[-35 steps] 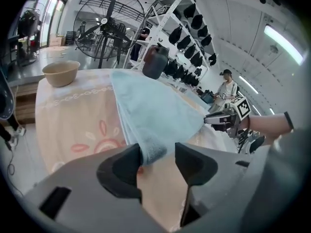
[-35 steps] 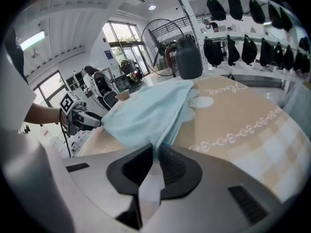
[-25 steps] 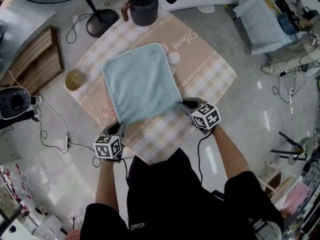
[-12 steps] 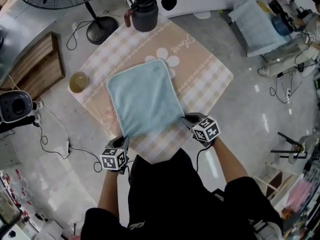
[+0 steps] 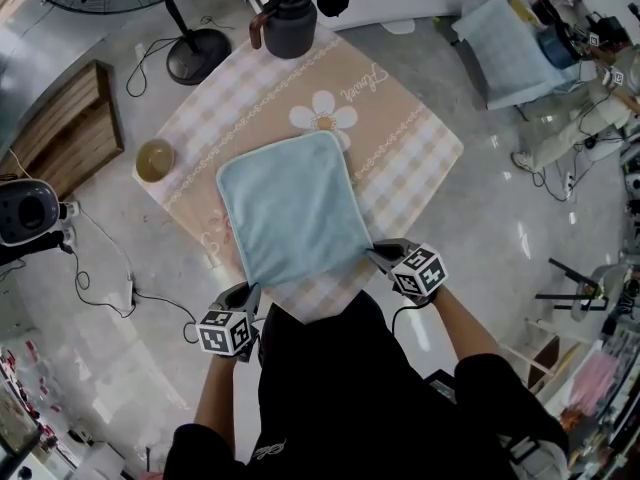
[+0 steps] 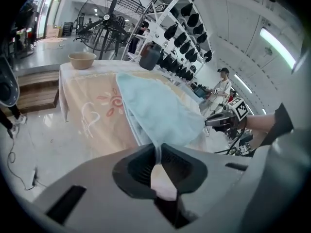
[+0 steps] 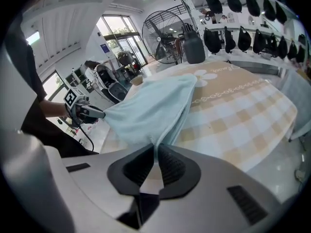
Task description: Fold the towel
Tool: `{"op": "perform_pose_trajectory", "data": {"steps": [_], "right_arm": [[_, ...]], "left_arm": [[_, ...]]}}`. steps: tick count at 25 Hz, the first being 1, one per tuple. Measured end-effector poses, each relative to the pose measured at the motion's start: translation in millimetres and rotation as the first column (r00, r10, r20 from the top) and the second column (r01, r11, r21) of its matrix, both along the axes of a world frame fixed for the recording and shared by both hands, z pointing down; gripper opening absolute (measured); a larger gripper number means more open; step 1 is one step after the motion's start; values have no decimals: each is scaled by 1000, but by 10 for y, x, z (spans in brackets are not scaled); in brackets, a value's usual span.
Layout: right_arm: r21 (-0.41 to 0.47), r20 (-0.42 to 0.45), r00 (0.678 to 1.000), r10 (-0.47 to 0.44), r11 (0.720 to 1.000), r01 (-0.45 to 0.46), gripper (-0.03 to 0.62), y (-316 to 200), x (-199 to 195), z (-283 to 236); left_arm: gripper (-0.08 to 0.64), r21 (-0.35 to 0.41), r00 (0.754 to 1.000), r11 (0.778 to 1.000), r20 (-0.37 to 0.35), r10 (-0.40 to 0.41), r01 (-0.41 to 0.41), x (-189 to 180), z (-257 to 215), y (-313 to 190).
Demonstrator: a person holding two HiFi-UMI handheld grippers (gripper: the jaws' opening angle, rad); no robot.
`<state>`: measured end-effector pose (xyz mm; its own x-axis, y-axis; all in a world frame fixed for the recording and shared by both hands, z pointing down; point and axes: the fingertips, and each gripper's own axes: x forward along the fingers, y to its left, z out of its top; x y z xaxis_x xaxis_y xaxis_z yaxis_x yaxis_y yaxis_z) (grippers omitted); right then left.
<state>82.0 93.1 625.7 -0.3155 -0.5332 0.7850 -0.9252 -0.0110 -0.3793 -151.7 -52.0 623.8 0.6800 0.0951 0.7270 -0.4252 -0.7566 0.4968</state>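
Towel [image 5: 292, 208]: light blue, spread on the near half of the desk [image 5: 445, 153]. Its far edge lies just short of the flower print [image 5: 325, 118] on the checked cloth [image 5: 395, 173], and its near edge lies toward the desk's near corner.
Left gripper [image 5: 248, 293]: we find the jaws almost together, pinched on the towel's near left corner, with the fabric running straight into the slit.
Right gripper [image 5: 374, 254]: the same, its jaws clamped to a thin gap on the near right corner.
Near edge: lifted off the desk and stretched between the two grippers. The side edge looks doubled to us.
Jug [image 5: 288, 16]: dark and upright at the desk's far corner, well apart from the towel.
Bowl [image 5: 155, 159]: at the desk's left corner, apart from the towel.
Fan [image 5: 185, 43]: on the floor beyond the far left edge.
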Motion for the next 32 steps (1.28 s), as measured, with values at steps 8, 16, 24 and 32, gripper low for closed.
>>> {"op": "perform_pose_trajectory", "data": {"steps": [8,16,24,32], "right_arm": [[30,-28,999,40,999,-39,31,-221,198,-271],[88,7,996,88,992,-88,31,-777,530,-793],[105,-16,994,107,989,-105,31,-1242,829,-943],[118,-12,994,109,987,-107,31,-1757,1151,-896]], "left_arm": [[46,11,996,996,29,-86,86,86,-156,-264],[46,37,983,983,-27,-181,182,337,-553,-870],[46,59,979,978,-47,-199,202,690,-680,-1422],[46,63,971,970,-57,-233,236,1004,-597,-1967]]}}
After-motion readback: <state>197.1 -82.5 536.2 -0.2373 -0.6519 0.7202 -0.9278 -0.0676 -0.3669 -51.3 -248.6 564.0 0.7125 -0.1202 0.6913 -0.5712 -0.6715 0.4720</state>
